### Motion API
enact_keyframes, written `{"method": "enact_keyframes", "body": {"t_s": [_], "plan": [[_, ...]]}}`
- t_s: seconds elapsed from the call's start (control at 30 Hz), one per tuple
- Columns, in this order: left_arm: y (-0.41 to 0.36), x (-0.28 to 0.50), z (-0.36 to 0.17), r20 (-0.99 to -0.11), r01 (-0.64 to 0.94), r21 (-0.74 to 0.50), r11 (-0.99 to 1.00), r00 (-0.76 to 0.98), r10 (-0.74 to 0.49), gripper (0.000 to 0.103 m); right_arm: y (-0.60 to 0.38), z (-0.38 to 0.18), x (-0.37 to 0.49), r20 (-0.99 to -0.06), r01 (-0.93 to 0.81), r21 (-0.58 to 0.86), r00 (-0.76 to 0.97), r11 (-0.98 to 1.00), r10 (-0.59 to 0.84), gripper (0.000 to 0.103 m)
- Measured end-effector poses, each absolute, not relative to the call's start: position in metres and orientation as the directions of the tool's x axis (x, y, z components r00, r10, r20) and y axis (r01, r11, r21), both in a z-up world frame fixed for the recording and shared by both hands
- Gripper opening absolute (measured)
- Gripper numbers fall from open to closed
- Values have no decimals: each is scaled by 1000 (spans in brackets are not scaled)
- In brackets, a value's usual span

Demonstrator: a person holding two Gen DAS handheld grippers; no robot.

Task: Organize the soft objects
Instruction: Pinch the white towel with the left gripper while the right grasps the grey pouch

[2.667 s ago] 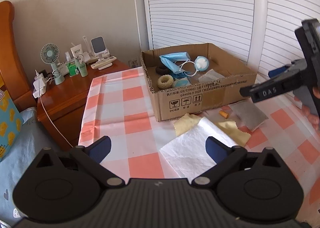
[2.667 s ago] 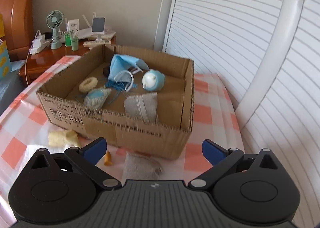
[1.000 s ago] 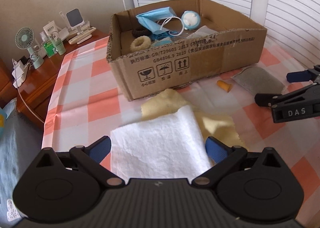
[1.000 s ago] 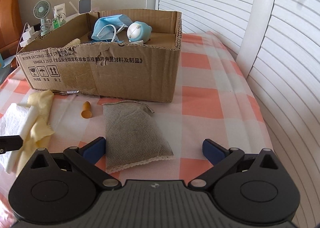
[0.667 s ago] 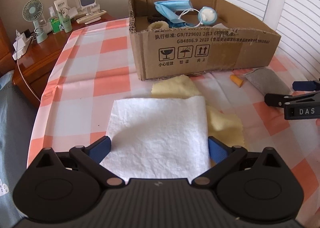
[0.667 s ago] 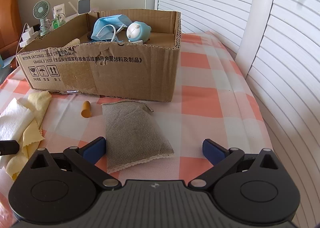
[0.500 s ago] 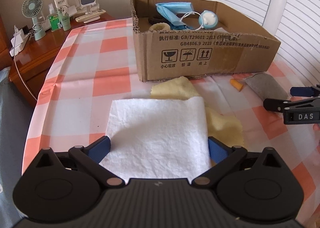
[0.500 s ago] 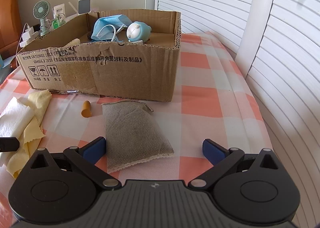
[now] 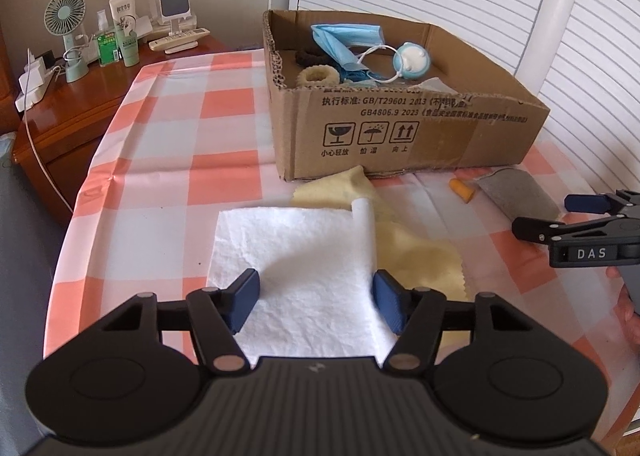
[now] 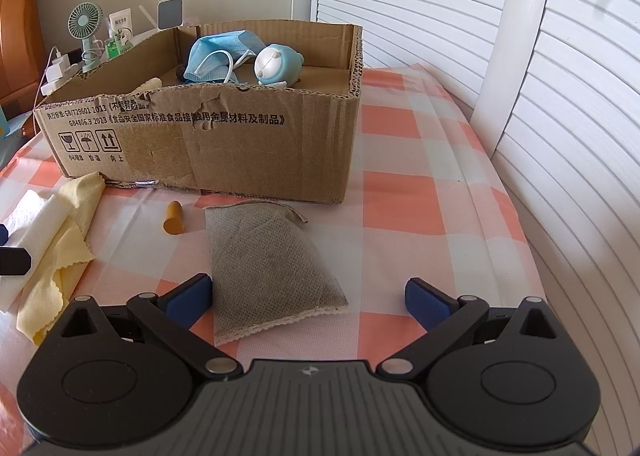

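A white cloth [image 9: 296, 244] lies flat on the checked tablecloth, partly over a yellow cloth [image 9: 420, 256]. My left gripper [image 9: 316, 292] sits low on the white cloth with its jaws closing. The cloth humps between the pads and its right edge curls up. A grey mesh pouch [image 10: 268, 260] lies in front of the cardboard box [image 10: 240, 144], beside a small orange plug [image 10: 174, 218]. My right gripper [image 10: 308, 296] is open, its left pad next to the pouch's near end. The box holds blue face masks [image 9: 344, 40], a blue round toy [image 10: 278, 64] and a beige ring [image 9: 318, 76].
White slatted doors [image 10: 580, 136] close off the right and far sides. A wooden nightstand [image 9: 60, 104] at the far left carries a small fan [image 9: 66, 20], bottles and a charger cable. The tablecloth [image 9: 192, 160] drops away at its left edge.
The left gripper's pads have come much closer together over the white cloth, whose right edge has curled up. The right gripper and the pouch have not moved.
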State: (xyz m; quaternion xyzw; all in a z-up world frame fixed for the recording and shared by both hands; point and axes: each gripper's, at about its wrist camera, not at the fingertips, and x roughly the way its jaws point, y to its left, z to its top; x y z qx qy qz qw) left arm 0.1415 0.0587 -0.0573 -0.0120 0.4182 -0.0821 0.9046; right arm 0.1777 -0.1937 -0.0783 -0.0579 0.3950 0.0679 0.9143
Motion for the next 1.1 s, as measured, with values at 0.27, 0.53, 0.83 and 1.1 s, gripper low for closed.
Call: {"method": "enact_keyframes", "body": {"t_s": [0.27, 0.53, 0.83, 1.1], "plan": [[64, 146, -64, -761, 103, -44, 994, 641, -100, 88, -194, -78, 177, -730, -170, -52, 679, 984, 79, 103], [68, 142, -60, -750, 125, -106, 986, 641, -162, 51, -194, -78, 177, -730, -169, -52, 679, 984, 78, 103], [66, 140, -55, -747, 149, -110, 983, 640, -181, 23, -194, -78, 177, -731, -175, -53, 678, 983, 81, 103], [63, 141, -53, -748, 164, -100, 981, 638, -183, 22, -193, -77, 178, -732, -190, -63, 676, 980, 84, 103]]}}
